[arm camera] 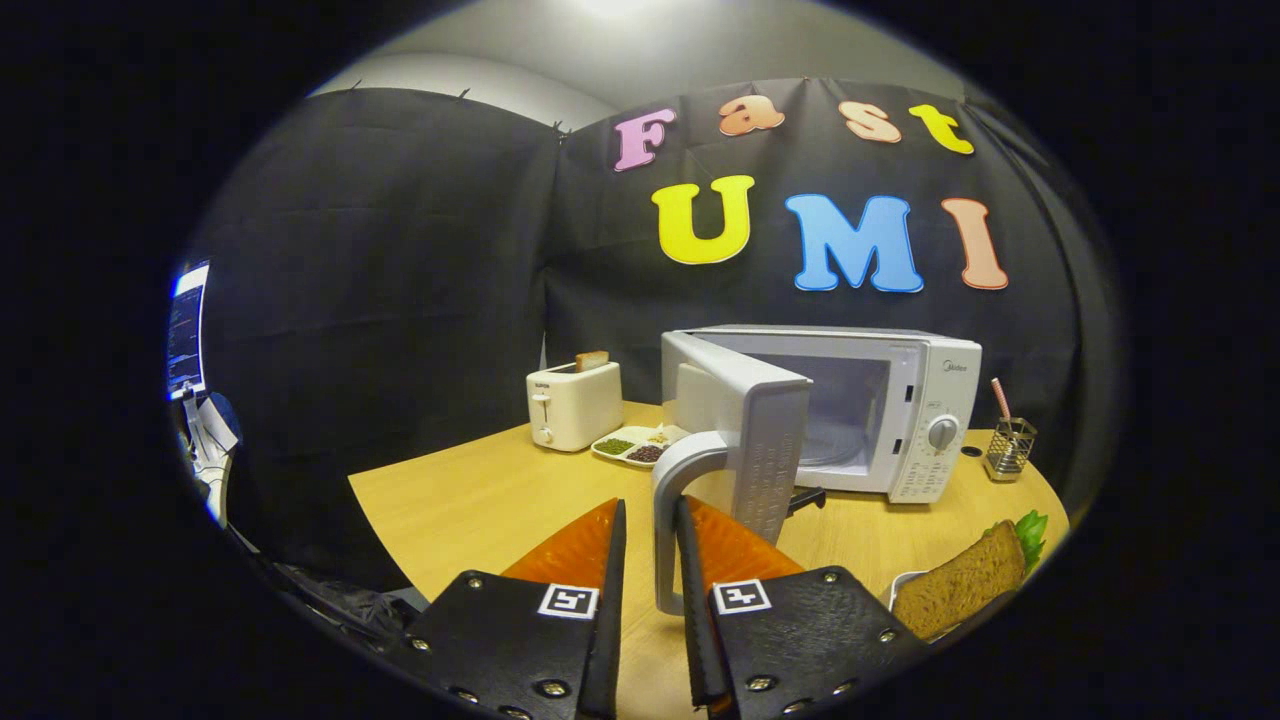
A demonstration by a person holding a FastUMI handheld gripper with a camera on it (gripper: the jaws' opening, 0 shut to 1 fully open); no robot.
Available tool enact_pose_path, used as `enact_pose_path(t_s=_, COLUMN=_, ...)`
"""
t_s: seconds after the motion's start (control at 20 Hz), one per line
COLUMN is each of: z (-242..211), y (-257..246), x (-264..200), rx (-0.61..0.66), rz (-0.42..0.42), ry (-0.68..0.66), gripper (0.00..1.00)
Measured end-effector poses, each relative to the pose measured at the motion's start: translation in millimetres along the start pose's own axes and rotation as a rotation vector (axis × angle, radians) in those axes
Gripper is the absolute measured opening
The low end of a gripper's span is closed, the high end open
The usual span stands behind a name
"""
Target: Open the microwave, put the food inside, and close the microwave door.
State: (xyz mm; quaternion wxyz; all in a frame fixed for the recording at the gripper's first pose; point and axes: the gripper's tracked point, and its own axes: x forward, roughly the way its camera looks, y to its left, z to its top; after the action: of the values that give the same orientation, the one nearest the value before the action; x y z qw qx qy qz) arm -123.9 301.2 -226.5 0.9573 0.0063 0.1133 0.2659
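The claw (650, 520) is seen with its two fingers set a narrow gap apart, and the vertical bar of the door handle (668, 530) stands in that gap. The right finger lies against the bar; whether the left finger presses on it cannot be told. The handle belongs to the microwave door (745, 425), which is swung wide open toward the claw. Beyond it the microwave (880, 410) is set on the wooden surface (480, 500), its cavity exposed and its dial on the right panel. The food, a sandwich (965, 580) with green leaf, is placed on a white plate just right of the right finger. A toaster (573, 405) holding a slice and a divided dish (635, 447) are found left of the microwave, and a wire holder (1010, 447) to its right.
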Motion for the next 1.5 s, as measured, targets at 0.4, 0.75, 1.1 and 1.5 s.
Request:
enact_pose_path(t_s=0.4, z=3, y=62, x=10, rx=0.016, rz=0.089, ry=-0.004, gripper=0.27)
enact_pose_path(t_s=0.75, z=8, y=113, x=31, rx=0.092, rz=0.122, ry=-0.055, gripper=0.21)
enact_pose_path(t_s=1.1, z=17, y=165, x=58, rx=0.073, rz=0.215, ry=-0.113, gripper=0.21)
enact_pose_path(t_s=1.5, z=55, y=182, x=22, rx=0.101, rz=0.341, ry=-0.224, gripper=0.38)
